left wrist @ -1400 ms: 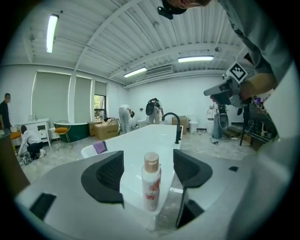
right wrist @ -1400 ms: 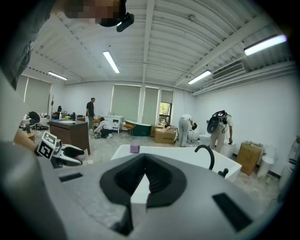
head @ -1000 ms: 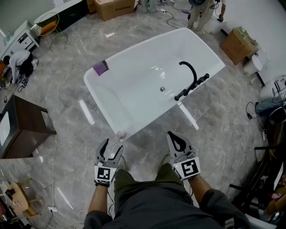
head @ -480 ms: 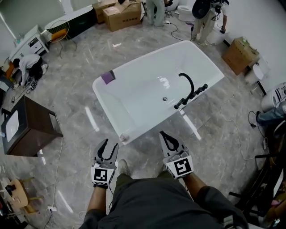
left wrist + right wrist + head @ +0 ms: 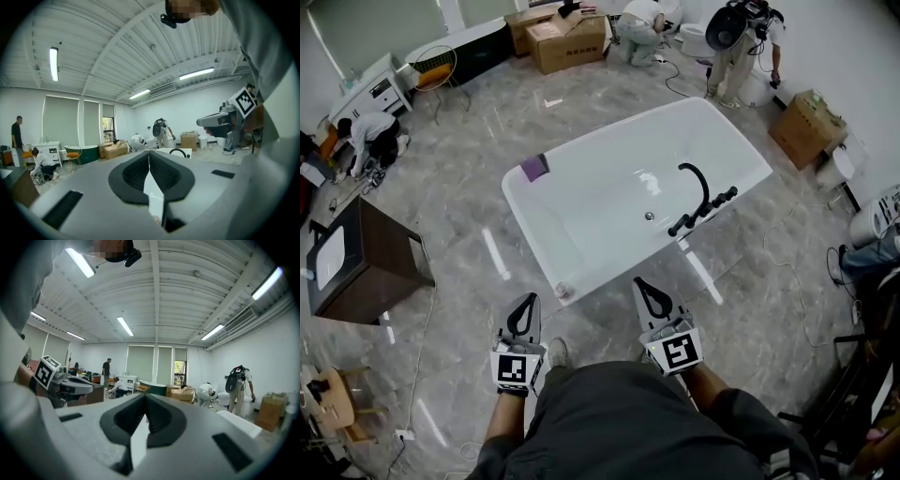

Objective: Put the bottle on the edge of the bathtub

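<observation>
The white bathtub (image 5: pixel 534 220) stands slantwise on the grey marble floor ahead of me. On its near corner rim sits a small pale round object (image 5: pixel 563 292), too small to tell whether it is the bottle. A purple item (image 5: pixel 534 168) lies on the far left rim. My left gripper (image 5: pixel 525 312) is shut and empty, short of the tub's near corner. My right gripper (image 5: pixel 649 292) is shut too, with nothing in it. In the left gripper view the pads (image 5: pixel 140 171) meet; in the right gripper view the pads (image 5: pixel 157 420) touch as well.
A black faucet (image 5: pixel 698 187) rises from the tub's right rim. A dark brown cabinet (image 5: pixel 366 262) stands at the left. Cardboard boxes (image 5: pixel 572 37) and several people are at the back. Cables (image 5: pixel 787 253) trail over the floor at the right.
The left gripper's jaws have gone from open to shut, with nothing in them. Both grippers have dropped slightly lower in the view, and the tub looks a little farther off.
</observation>
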### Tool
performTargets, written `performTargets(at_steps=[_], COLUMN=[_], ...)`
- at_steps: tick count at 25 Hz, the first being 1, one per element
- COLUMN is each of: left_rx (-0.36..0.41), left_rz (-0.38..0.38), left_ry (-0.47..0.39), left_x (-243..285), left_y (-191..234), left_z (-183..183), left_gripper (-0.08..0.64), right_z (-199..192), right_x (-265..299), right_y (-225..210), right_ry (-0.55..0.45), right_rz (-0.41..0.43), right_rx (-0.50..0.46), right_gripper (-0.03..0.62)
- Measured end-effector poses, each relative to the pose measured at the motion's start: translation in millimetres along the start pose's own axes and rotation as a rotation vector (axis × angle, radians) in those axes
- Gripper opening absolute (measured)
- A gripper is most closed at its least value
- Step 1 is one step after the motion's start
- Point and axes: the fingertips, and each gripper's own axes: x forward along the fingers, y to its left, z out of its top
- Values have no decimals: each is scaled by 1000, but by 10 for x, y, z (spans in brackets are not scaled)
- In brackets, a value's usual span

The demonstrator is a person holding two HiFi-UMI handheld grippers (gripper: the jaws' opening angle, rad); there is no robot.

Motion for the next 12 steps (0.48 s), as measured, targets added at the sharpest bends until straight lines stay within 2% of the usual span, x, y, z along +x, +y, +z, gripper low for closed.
performTargets(at_steps=[8, 12], left_rx=[-37, -31], left_rz=[24, 17], left_ry=[0, 0], left_x=[-75, -48], left_y=[93, 120], left_z=[-26, -15], left_gripper=[-2, -2], right_z=[39, 70], right_x=[75, 121], right_y=[118, 127], right_ry=[-12, -16], right_rz=[15, 20], right_rx=[-27, -31], right_gripper=[2, 0])
